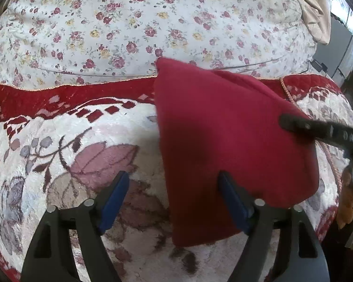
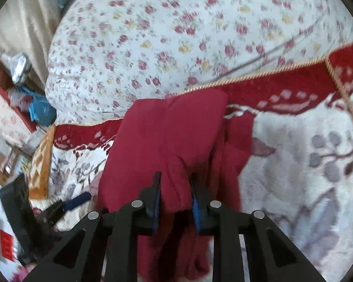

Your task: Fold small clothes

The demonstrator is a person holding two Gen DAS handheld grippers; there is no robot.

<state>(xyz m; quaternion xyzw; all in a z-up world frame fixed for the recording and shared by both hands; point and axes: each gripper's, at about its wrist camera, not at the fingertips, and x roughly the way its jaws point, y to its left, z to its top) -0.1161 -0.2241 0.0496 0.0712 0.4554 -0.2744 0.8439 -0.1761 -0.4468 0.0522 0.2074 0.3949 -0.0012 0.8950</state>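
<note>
A folded dark red cloth (image 1: 223, 129) lies on a plush flower-patterned blanket (image 1: 82, 141). My left gripper (image 1: 173, 176) is open wide at the cloth's near left edge. Its right finger (image 1: 230, 195) is over the red fabric and its left finger (image 1: 116, 195) is over the blanket. Nothing is pinched between them. My right gripper (image 2: 175, 183) has its jaws close together, with a raised ridge of the red cloth (image 2: 164, 136) caught between the blue pads. In the left wrist view one black finger of the right gripper (image 1: 294, 124) reaches over the cloth from the right.
A white rose-print sheet (image 1: 153, 23) covers the bed beyond the blanket's red border (image 1: 82, 91). A person's hand (image 1: 350, 199) is at the right edge. Boxes and blue fabric (image 2: 40, 110) clutter the floor on the left, beside a beige curtain (image 2: 23, 23).
</note>
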